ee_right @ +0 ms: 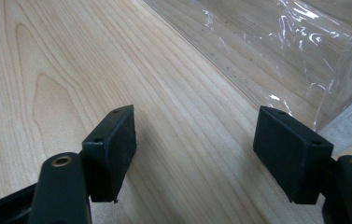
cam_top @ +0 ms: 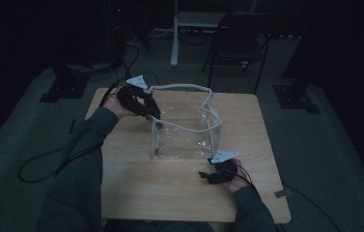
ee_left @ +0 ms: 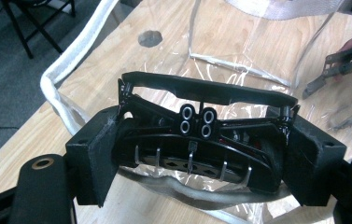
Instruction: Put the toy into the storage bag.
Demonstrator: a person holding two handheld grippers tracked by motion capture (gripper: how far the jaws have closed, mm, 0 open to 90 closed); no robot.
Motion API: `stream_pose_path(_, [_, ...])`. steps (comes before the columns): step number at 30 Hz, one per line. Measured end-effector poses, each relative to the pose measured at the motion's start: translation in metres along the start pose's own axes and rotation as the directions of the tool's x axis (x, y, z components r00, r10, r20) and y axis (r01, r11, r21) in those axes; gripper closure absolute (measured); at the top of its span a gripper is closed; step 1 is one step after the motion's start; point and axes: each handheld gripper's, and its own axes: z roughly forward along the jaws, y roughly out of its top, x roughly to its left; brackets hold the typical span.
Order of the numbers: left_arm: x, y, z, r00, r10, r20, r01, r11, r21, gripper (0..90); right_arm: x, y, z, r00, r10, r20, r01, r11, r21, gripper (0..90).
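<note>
Clear plastic formed one bag [cam_top: 184, 128] mid-table [cam_top: 136, 188]. At its far-left corner, the left gripper [ee_left: 197, 158] clamped one black clip [ee_left: 201, 135]. Near right, the right gripper [ee_right: 194, 154] sat open, holding nothing.

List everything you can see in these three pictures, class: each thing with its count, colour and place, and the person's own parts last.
Bag: one, clear plastic with white trim and handles, standing open mid-table.
Clip: one, black with metal teeth and small rollers, held between the left gripper's pads over the bag's rim.
Table: one, light wood, centre of the dark room.
Chair: one, dark, folding, on the floor beyond the table.
Cables: dark, trailing over the floor at the left.
Left gripper: one, black, at the bag's far left corner, closed on the clip.
Right gripper: one, black, jaws open, by the bag's near right corner.
Forearms: two, in dark sleeves, coming in from below.
</note>
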Motion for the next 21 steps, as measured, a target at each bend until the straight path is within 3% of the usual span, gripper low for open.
stream_pose_path(21, [0.0026,-0.0066,0.0051,0.9995,-0.03,0.008,0.029,0.9988,0.038,23.4,0.0001,-0.0001,0.0,1.0,-0.007,0.002,0.007,1.0,0.001,29.3])
